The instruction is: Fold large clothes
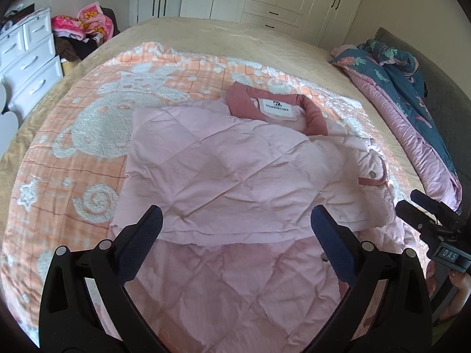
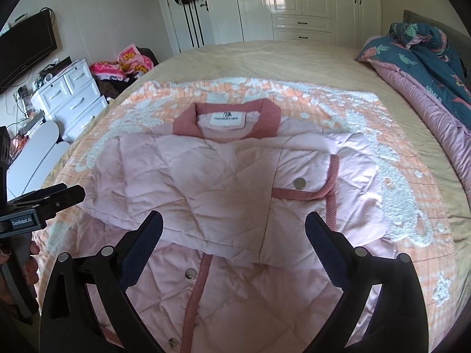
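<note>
A pale pink quilted jacket with a dusty-rose collar lies on the bed, collar at the far end. It also shows in the right wrist view. Both sleeves are folded across its front; the right cuff has rose trim and a metal snap. My left gripper is open and empty, held above the jacket's lower half. My right gripper is open and empty, above the folded sleeves. Each gripper appears at the edge of the other's view, the right one and the left one.
The jacket lies on an orange-and-white patterned blanket over a beige bedspread. A blue floral duvet is heaped at the right. White drawers and a pile of pink clothes stand at the left, wardrobes behind.
</note>
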